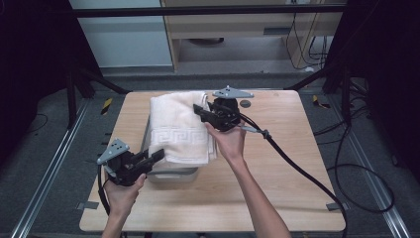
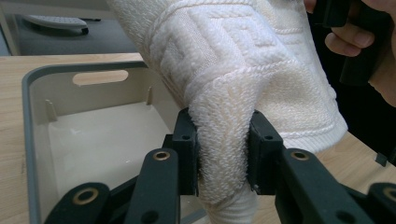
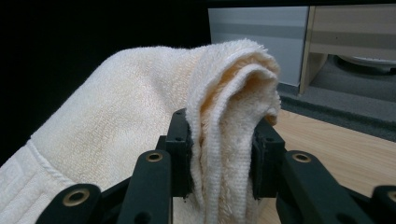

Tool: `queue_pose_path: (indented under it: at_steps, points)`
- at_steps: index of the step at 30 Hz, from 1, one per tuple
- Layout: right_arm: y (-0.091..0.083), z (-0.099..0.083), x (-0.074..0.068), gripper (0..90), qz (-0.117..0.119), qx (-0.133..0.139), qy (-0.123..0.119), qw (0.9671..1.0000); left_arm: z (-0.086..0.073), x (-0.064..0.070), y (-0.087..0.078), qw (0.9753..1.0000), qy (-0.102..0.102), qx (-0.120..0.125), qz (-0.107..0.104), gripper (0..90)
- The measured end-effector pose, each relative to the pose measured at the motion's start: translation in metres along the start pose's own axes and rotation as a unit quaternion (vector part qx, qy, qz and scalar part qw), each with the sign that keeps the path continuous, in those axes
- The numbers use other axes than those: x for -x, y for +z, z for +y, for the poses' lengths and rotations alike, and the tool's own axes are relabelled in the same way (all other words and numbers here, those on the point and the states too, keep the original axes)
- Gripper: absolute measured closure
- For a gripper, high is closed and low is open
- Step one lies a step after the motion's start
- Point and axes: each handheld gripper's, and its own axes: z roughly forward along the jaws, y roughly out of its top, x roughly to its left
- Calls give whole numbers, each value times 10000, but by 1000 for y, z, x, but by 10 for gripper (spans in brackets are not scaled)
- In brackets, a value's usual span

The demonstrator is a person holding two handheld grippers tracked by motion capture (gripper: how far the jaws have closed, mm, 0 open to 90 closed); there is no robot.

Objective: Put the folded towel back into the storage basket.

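Note:
A folded cream towel (image 1: 178,126) with a key-pattern border hangs stretched between both grippers over a grey tub (image 1: 173,174). My left gripper (image 1: 157,155) is shut on the towel's near corner; in the left gripper view the towel (image 2: 243,70) bunches between the jaws at the gripper (image 2: 222,154). My right gripper (image 1: 199,111) is shut on the far edge, where the towel's folded layers (image 3: 140,135) are pinched in the gripper (image 3: 222,161). The tub (image 2: 35,140) looks bare inside and lies mostly hidden under the towel in the high view.
The wooden table (image 1: 282,163) carries the tub at its left middle. A thick black cable (image 1: 297,166) trails from the right gripper across the table's right side. A small dark disc (image 1: 245,103) lies near the far edge. Dark frame posts flank the table.

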Motion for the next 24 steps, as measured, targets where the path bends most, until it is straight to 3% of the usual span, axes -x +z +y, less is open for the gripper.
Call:
queue_pose_path:
  at_steps: [4, 15, 24]
  points:
    - [6, -1, 0, 664, 76, 27, 133, 9999, 0, -6, -2, 10000, -44, 10, 48, 683]
    - [25, -4, -8, 664, 8, 45, 70, 10000, -1, -21, -3, 9995, -186, 5, 243, 684]
    - [40, -11, -6, 663, 40, -25, 198, 9998, -6, -33, 0, 9989, -265, -84, 366, 685]
